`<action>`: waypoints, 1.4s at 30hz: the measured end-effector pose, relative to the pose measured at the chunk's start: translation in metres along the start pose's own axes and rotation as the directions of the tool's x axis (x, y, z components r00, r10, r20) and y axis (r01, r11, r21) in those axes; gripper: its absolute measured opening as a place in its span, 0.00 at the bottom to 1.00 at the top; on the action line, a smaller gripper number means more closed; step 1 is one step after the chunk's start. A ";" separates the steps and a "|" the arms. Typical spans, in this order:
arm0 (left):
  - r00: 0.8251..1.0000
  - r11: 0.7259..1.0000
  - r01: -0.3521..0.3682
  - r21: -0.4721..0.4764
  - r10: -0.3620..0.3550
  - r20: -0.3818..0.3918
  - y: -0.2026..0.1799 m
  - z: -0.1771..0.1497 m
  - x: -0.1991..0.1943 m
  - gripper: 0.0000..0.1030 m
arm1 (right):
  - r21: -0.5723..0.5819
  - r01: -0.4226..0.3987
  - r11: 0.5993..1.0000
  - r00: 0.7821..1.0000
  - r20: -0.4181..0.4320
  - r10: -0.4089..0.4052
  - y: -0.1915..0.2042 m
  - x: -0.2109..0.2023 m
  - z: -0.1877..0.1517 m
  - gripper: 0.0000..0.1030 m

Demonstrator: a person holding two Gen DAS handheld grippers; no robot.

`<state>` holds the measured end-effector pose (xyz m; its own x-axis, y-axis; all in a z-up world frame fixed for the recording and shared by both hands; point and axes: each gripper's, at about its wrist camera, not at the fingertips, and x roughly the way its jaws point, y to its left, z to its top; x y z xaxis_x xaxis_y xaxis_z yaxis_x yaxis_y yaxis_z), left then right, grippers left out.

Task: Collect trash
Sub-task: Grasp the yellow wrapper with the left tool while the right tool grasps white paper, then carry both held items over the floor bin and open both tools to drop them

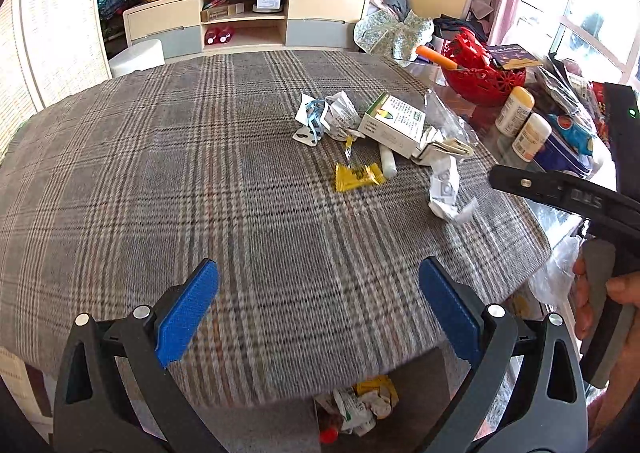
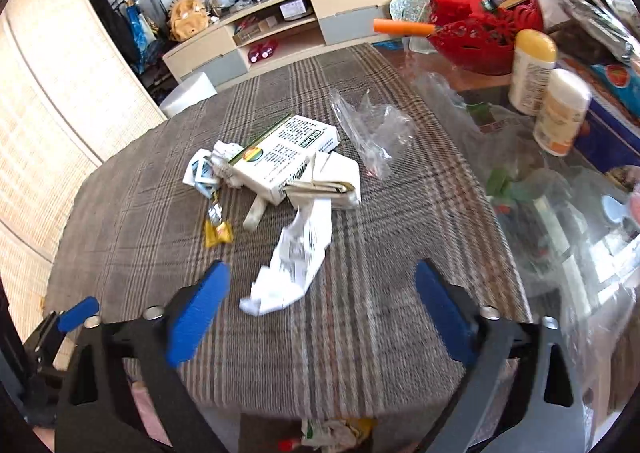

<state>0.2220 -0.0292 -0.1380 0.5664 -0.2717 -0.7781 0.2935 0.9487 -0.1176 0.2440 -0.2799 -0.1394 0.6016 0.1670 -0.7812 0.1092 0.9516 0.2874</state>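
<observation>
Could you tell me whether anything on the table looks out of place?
Yes: litter is scattered on the plaid cloth, namely a crumpled receipt, a yellow wrapper and an opened white carton lying flat among paper scraps.

Both cameras ride on hand-held grippers and look steeply down and forward across the plaid tablecloth [image 1: 200,157] toward the TV cabinet [image 1: 244,19] at 12 o'clock. The left view sits further left, with the litter pile [image 1: 380,133] at 1 o'clock. The right view is closer, the pile dead ahead. Both share the pile, cabinet and red basket [image 2: 476,41].
</observation>
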 end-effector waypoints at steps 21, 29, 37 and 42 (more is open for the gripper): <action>0.997 0.999 0.048 0.005 -0.048 -0.061 -0.018 0.056 0.094 0.92 | -0.047 -0.020 0.999 0.995 -0.103 0.015 -0.015 0.042 0.006 0.14; 0.996 0.999 0.029 0.024 -0.026 -0.081 -0.019 0.065 0.120 0.59 | -0.033 -0.065 0.997 0.992 -0.110 0.061 -0.025 0.038 -0.005 0.14; 0.996 0.997 -0.039 0.062 0.043 -0.073 -0.017 0.064 0.119 0.19 | -0.040 -0.067 0.997 0.992 -0.106 0.062 -0.025 0.035 -0.009 0.14; 0.996 0.997 -0.032 0.065 0.037 -0.087 -0.013 0.048 0.103 0.11 | -0.040 -0.068 0.997 0.992 -0.110 0.063 -0.024 0.028 -0.021 0.14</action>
<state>0.3133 -0.0772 -0.1873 0.5077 -0.2211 -0.8327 0.3248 0.9443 -0.0527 0.2419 -0.2924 -0.1796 0.5168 0.2538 -0.8176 0.0361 0.9477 0.3171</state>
